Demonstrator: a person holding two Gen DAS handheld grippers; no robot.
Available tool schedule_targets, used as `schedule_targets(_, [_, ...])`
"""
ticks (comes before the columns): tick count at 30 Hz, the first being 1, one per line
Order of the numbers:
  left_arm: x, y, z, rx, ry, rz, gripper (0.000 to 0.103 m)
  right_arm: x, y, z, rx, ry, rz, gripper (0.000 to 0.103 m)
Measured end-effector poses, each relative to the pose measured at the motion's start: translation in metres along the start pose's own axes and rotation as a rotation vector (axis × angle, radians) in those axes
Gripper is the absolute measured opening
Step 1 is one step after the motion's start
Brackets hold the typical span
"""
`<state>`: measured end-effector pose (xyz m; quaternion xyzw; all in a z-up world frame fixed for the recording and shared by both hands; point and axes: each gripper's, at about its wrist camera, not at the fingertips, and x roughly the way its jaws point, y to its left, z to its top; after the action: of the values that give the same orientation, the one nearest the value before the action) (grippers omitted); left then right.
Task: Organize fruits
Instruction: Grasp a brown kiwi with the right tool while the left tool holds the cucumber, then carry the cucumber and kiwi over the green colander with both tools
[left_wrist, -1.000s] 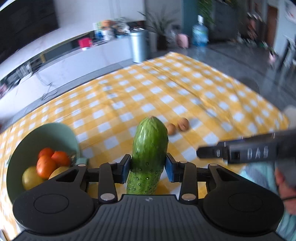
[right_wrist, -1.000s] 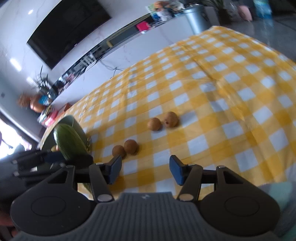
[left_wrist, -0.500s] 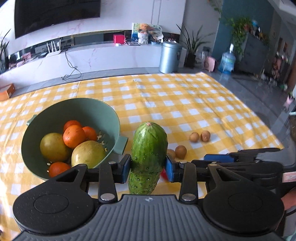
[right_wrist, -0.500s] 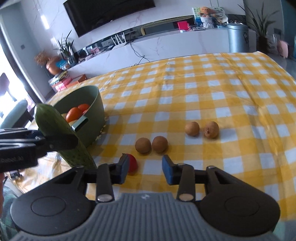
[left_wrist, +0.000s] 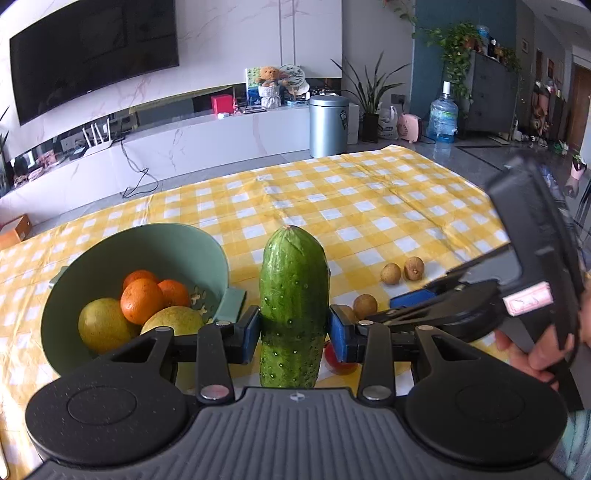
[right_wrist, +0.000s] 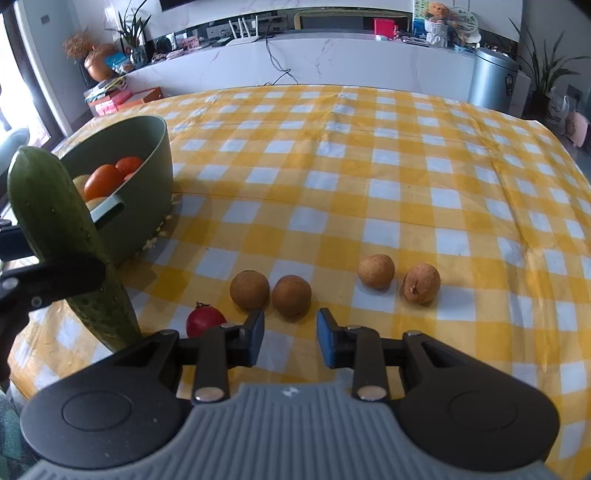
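Yellow-checked tablecloth is seen beyond both tools. A cucumber is clamped upright by the left gripper, right of the green bowl. Nothing is held between the closing jaws of the right gripper; brown fruits lie just ahead.

Cloth: yellow/white check. Bowl left of left gripper: sage green; oranges orange, 2 yellow-green fruits. Cucumber: dk green, pale speckles. Ahead of right gripper: tomato red, 4 longans tan-brown.
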<state>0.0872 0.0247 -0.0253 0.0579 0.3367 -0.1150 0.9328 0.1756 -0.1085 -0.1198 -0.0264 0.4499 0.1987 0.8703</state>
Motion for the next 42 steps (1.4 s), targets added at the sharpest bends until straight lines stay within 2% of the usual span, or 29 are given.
schedule_targets(11, [-0.002,0.011,0.0,-0.061,-0.002,-0.012,0.043,0.019,-0.001,0.012,-0.011,0.032,0.003,0.028])
schedule_targets(13, [-0.002,0.011,0.0,-0.061,-0.003,-0.013,0.043,0.019,-0.001,0.013,-0.011,0.027,0.005,0.024])
schedule_targets(18, [-0.004,0.012,0.001,-0.072,-0.001,-0.011,0.043,0.016,-0.003,0.011,-0.002,0.021,0.009,0.024])
schedule_targets(21, [-0.008,0.017,0.0,-0.103,-0.008,-0.02,0.043,0.005,-0.007,0.01,0.025,-0.019,-0.001,0.024])
schedule_targets(27, [-0.034,0.034,0.011,-0.227,-0.1,-0.083,0.043,-0.024,-0.011,0.011,0.072,-0.131,-0.006,0.024])
schedule_targets(34, [-0.055,0.081,0.039,-0.432,-0.227,-0.129,0.043,-0.054,0.006,0.028,0.054,-0.231,0.064,0.024])
schedule_targets(39, [-0.046,0.124,0.051,-0.59,-0.252,-0.143,0.043,-0.071,0.039,0.052,-0.023,-0.281,0.165,0.024])
schedule_targets(42, [-0.033,0.153,0.046,-0.71,-0.241,-0.154,0.043,-0.072,0.06,0.064,-0.078,-0.289,0.191,0.024])
